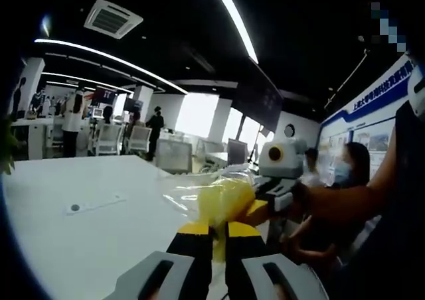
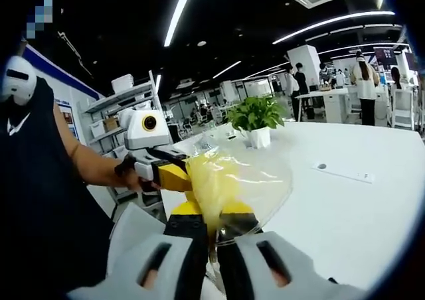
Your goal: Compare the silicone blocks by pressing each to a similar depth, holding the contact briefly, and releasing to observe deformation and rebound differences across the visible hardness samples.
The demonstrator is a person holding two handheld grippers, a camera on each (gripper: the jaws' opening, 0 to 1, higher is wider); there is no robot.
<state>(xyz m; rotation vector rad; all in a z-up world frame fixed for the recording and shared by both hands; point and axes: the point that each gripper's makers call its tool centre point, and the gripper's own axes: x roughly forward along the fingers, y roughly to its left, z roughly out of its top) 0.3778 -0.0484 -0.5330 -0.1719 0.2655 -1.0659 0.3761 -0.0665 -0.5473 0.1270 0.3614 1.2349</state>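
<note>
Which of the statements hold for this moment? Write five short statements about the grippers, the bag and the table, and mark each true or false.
1. Both grippers grip the same clear plastic bag with yellow contents. True: the left gripper and the right gripper each pinch it.
2. The bag lies flat on the white table. False: it is held up between the two grippers, above the table's edge.
3. A potted green plant stands on the table. True.
4. The plant's pot is black. False: it is white.
5. A flat white strip lies on the table. True, seen in the left gripper view.
</note>
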